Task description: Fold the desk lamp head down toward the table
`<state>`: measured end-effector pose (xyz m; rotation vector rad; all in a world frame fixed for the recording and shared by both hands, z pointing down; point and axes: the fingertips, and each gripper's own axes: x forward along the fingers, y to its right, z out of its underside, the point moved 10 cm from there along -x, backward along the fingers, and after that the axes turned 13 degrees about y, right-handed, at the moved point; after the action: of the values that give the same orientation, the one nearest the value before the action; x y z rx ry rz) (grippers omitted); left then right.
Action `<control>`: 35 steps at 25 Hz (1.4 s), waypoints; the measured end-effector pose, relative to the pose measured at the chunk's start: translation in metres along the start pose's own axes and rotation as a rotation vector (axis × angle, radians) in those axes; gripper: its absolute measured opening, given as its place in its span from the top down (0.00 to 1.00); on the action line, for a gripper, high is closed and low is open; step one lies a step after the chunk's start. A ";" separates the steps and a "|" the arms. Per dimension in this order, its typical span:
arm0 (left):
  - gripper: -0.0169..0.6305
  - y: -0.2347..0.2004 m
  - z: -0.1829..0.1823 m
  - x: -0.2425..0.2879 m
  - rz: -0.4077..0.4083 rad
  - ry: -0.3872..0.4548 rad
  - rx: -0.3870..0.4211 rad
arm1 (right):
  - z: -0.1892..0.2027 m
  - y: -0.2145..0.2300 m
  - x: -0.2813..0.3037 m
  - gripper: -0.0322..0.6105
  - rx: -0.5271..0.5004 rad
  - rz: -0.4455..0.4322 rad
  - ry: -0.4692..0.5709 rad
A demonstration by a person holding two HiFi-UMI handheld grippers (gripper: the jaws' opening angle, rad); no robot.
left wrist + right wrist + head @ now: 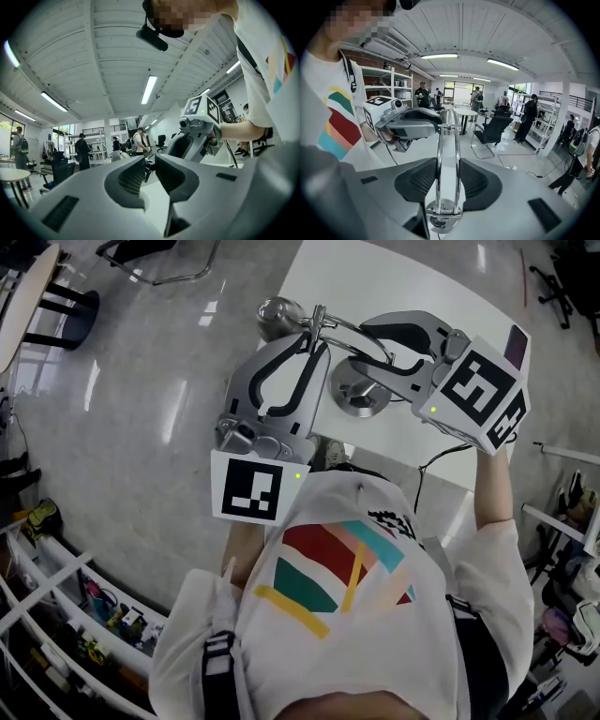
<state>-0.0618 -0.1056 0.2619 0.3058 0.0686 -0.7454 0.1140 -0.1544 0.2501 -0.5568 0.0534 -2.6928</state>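
Note:
A chrome desk lamp stands on the white table (pixel 412 287), its round base (pixel 361 395) near the front edge. Its twin-rod arm (pixel 446 159) rises to a joint (pixel 319 320), beyond which the chrome head (pixel 277 313) hangs over the floor. My right gripper (pixel 446 180) is shut on the two rods, pads pressing from both sides, a little above the base (pixel 440 220). My left gripper (pixel 314 341) reaches level to the top of the arm. Its jaws stand narrow, closed on the dark joint knob (pixel 149 165). The head (pixel 449 115) shows past the rods.
A black cable (pixel 441 456) runs off the table's near edge. Grey floor lies left of the table. An office chair (pixel 494 129), a round table (pixel 464 111) and several people stand farther off in the room.

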 end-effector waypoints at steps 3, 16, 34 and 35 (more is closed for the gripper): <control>0.80 -0.005 0.013 -0.002 -0.045 -0.006 -0.024 | 0.002 -0.001 0.011 0.69 -0.023 0.003 -0.038; 0.80 0.001 0.135 -0.016 -0.087 -0.317 -0.187 | 0.031 0.002 0.091 0.69 -0.042 -0.154 -0.412; 0.80 0.016 0.171 -0.010 -0.012 -0.355 -0.349 | 0.046 -0.004 0.119 0.69 -0.073 -0.235 -0.591; 0.80 0.015 0.171 -0.011 -0.009 -0.358 -0.347 | 0.047 -0.004 0.120 0.69 -0.079 -0.238 -0.591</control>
<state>-0.0674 -0.1387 0.4306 -0.1602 -0.1387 -0.7732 0.0293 -0.1942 0.3382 -1.4363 -0.0732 -2.6351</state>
